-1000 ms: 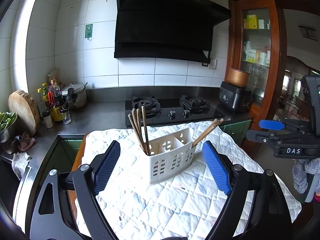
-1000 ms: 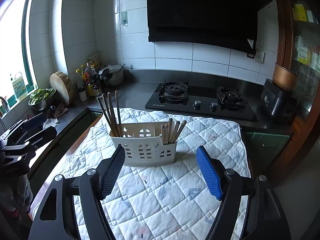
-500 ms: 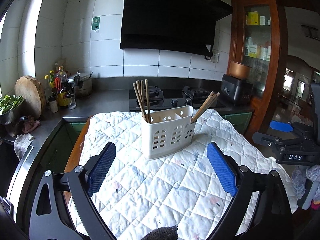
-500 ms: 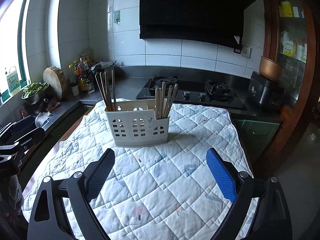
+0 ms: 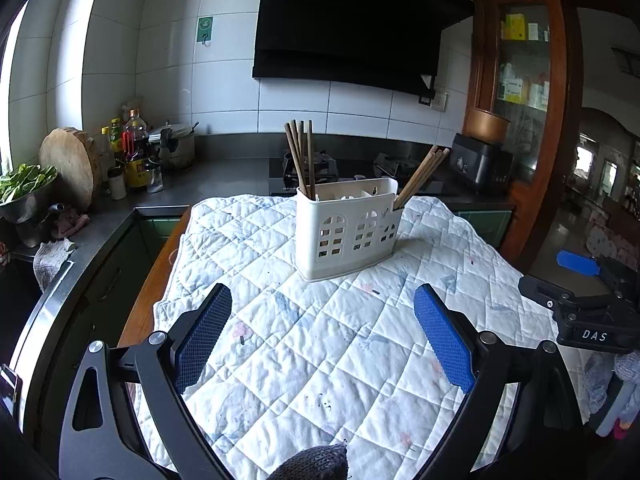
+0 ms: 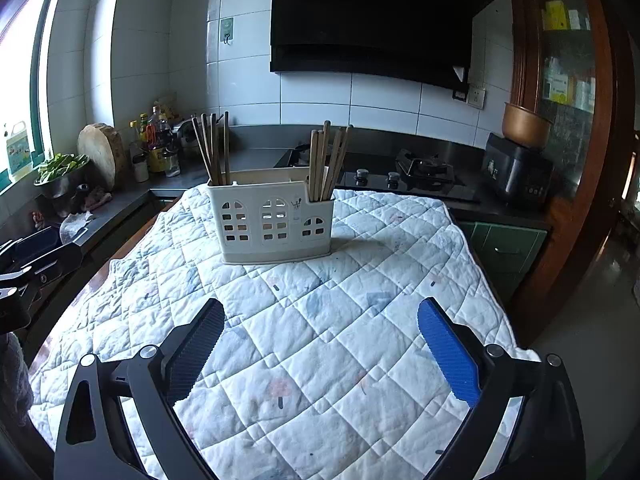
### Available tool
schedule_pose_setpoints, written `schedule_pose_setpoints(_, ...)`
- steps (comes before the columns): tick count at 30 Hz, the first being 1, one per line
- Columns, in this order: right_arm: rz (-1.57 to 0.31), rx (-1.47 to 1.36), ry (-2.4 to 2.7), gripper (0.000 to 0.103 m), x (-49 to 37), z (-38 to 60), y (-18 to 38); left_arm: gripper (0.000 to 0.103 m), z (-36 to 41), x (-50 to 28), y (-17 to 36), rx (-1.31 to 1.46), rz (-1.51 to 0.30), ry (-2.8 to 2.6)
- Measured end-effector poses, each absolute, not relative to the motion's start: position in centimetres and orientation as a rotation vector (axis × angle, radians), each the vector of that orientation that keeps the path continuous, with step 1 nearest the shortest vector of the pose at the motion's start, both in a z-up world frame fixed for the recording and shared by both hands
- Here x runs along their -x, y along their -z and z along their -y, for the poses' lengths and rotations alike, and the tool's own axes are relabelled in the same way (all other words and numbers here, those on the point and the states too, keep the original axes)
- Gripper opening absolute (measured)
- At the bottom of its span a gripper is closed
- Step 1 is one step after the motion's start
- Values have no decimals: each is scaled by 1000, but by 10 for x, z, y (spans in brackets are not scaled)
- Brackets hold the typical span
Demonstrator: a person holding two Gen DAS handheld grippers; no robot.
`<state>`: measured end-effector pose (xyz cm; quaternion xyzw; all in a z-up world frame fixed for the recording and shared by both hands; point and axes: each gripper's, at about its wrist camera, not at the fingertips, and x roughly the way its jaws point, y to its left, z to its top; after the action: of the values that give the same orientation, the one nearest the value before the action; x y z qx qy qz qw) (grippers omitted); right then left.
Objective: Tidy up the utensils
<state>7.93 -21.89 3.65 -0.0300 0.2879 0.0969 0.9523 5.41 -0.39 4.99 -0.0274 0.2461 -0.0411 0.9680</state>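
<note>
A white plastic utensil holder point(image 5: 348, 232) point(image 6: 276, 224) stands upright on a quilted white cloth point(image 5: 320, 340) point(image 6: 320, 340). Dark brown chopsticks point(image 5: 302, 156) point(image 6: 212, 148) stand in its left compartment. Lighter wooden chopsticks point(image 5: 422, 176) point(image 6: 328, 164) lean in its right compartment. My left gripper point(image 5: 324, 336) is open and empty, well short of the holder. My right gripper point(image 6: 320, 344) is open and empty, also back from it. The right gripper shows at the right edge of the left wrist view point(image 5: 580, 300).
A gas hob point(image 6: 400, 172) and a steel counter point(image 5: 224, 184) lie behind the table. Bottles point(image 5: 134, 152), a pot, a round wooden board point(image 5: 72, 164) and a bowl of greens point(image 5: 24, 192) stand at the left. A dark appliance point(image 6: 516, 172) sits by the wooden cabinet.
Both grippers have pulled back and lowered, away from the holder, which now looks farther off and seen more from the side. The holder and chopsticks have not moved.
</note>
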Motion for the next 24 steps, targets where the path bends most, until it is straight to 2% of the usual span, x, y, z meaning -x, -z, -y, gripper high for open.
schedule_pose_setpoints(24,-582,-12,-189,95,-68,227,-28,92,5,-48,-33,53,-528,102)
